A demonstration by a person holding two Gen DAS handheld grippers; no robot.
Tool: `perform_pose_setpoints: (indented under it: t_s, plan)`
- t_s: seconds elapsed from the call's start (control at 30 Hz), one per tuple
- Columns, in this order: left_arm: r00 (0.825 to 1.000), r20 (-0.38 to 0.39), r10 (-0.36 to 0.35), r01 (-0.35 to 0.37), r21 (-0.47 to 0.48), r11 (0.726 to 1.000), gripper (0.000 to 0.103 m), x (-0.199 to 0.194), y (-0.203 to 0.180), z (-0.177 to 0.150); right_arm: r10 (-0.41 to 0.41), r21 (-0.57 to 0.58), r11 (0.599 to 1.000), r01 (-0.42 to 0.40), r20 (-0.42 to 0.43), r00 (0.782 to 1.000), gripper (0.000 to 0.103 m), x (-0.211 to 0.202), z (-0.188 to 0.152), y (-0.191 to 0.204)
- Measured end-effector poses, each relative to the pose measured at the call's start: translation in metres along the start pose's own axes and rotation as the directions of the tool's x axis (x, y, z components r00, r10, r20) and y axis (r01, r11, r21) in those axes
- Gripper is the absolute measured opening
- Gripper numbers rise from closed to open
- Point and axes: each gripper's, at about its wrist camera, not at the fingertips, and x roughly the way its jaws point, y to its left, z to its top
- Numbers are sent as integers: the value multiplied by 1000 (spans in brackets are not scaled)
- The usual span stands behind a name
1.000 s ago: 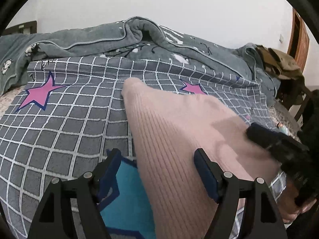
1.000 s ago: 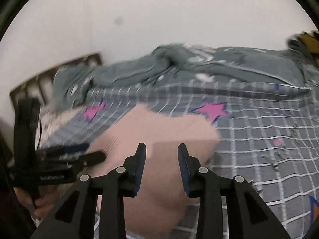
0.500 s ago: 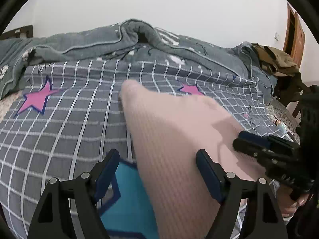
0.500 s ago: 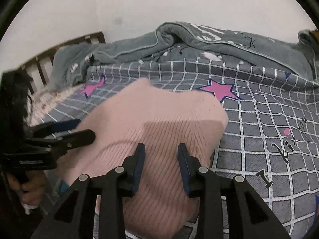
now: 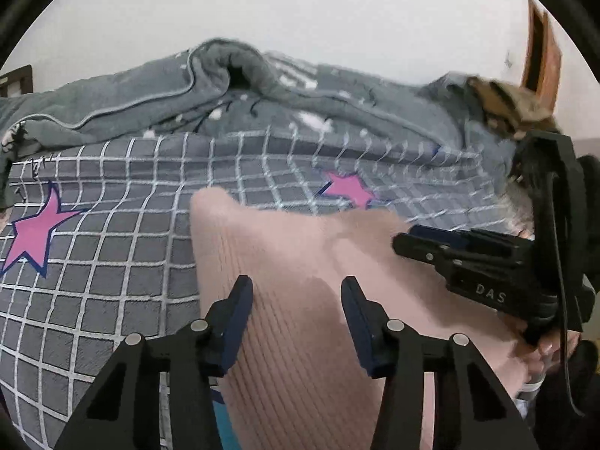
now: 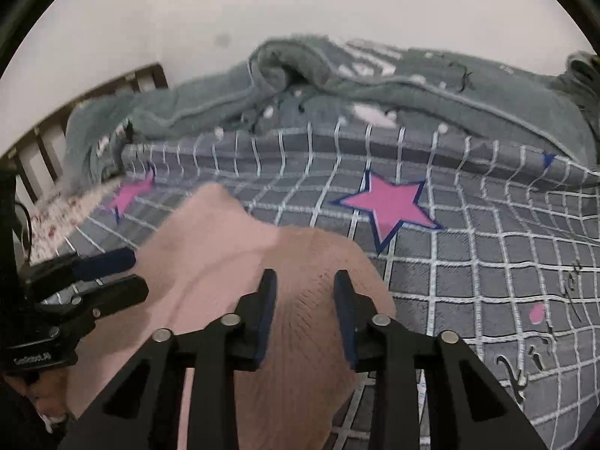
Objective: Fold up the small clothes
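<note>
A pink ribbed knit garment [image 5: 300, 281] is seen spread on a grey grid-patterned bedsheet with pink stars [image 5: 93, 262], a rumpled grey blanket [image 5: 225, 86] heaped behind it. The left gripper [image 5: 296, 318] is held over the garment's left part, its blue-padded jaws just narrowed yet apart, knit visible between them but not pinched. To the right, the right gripper [image 6: 303, 311] is poised above the garment's right edge, jaws narrowly parted; whether fabric is pinched cannot be told.
</note>
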Motion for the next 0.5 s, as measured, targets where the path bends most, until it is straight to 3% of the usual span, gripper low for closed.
perform_pose_setpoints:
  t_s: [0.1, 0.23, 0.5]
  plan:
    - [999, -24, 26, -25, 6, 1000, 46, 6, -2, -4, 1, 4, 1000, -1, -35, 999, 31, 15, -13, -5]
    - [995, -13, 95, -94, 64, 993, 46, 7, -13, -11, 7, 27, 1000, -7, -13, 1000, 33, 12, -18, -8]
    - [993, 5, 116, -116, 68, 991, 49, 2, -14, -16, 18, 65, 998, -19, 17, 1000, 38, -1, -21, -16]
